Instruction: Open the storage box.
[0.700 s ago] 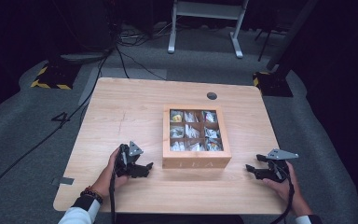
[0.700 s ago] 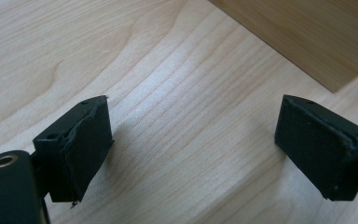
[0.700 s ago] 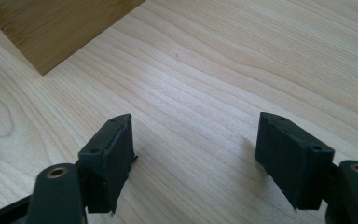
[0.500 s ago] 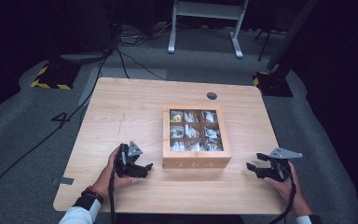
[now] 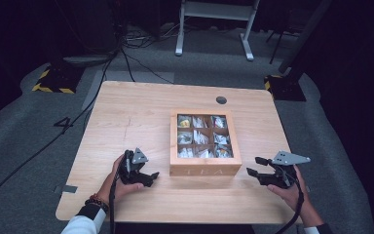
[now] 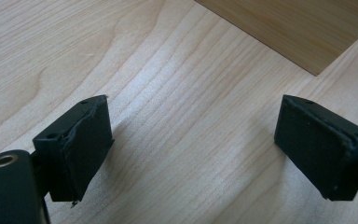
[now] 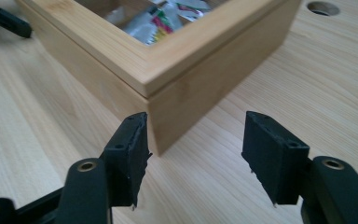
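Broadly, a pale wooden table (image 5: 126,117) across the middle of the high view, with a small round hole (image 5: 221,100) near its far edge at about 12 o'clock from the box. Grey carpet around it, dark cables trailing off at 10 o'clock.

Next, a wooden box (image 5: 204,168) right of the table's centre, nearly square, sides square to the table's edges, front wall toward the person and faintly lettered. Nine compartments in three rows of three, each holding small packets (image 5: 198,137), silvery with touches of colour; what kind, cannot tell. In the right gripper view, the box's near corner (image 7: 168,116) dead ahead between the jaws, a packet (image 7: 151,23) visible inside the frame.

Then the left gripper (image 5: 150,178), held low over the table by the left hand (image 5: 119,183), at 8 o'clock from the box, just beside its front left corner but apart from it, pointing toward 3 o'clock. Jaws wide apart, nothing between them but bare wood; in the left gripper view, a box wall (image 6: 298,28) at 1 o'clock.

Last, the right gripper (image 5: 254,166), in the right hand (image 5: 292,192), at 4 o'clock from the box, near its front right corner, pointing toward 9 o'clock. Jaws spread wide, gripping nothing, short of the box corner.
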A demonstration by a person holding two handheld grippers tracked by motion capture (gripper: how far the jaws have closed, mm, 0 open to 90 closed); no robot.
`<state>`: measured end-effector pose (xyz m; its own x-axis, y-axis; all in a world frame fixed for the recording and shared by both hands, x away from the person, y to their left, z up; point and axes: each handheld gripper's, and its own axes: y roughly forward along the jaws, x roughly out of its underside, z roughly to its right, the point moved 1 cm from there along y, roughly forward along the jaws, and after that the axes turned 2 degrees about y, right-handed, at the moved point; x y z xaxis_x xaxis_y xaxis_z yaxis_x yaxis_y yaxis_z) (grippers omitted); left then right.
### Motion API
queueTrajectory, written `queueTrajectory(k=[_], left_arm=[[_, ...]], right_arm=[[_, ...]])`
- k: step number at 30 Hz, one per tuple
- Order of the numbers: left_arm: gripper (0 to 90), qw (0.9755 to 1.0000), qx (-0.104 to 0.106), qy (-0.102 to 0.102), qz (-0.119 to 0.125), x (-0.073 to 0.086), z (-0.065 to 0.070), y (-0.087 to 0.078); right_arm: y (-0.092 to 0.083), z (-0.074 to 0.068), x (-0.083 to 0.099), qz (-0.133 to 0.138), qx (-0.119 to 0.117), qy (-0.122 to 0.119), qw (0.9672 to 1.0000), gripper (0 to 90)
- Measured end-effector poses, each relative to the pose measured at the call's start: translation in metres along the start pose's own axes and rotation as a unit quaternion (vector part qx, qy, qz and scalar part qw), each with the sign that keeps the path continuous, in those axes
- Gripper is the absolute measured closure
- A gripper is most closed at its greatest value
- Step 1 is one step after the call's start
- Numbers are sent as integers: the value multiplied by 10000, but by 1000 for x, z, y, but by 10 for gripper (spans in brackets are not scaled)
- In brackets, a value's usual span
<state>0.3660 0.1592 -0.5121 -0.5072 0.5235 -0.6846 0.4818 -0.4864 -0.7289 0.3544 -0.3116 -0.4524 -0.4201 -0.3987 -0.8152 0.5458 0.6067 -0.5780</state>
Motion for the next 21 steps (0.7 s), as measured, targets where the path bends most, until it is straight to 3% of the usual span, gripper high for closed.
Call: queueTrajectory(k=[7, 15, 21], left_arm=[[114, 10000, 13, 7, -2, 1, 0, -1], [114, 10000, 17, 27, -7, 1, 1, -1], [114, 10000, 20, 29, -6, 1, 1, -1]], right_arm=[[8, -17, -11, -46, -136, -226, 9996, 491], [14, -20, -11, -127, -41, -233, 9996, 641], [16, -20, -11, -143, -47, -242, 9996, 682]])
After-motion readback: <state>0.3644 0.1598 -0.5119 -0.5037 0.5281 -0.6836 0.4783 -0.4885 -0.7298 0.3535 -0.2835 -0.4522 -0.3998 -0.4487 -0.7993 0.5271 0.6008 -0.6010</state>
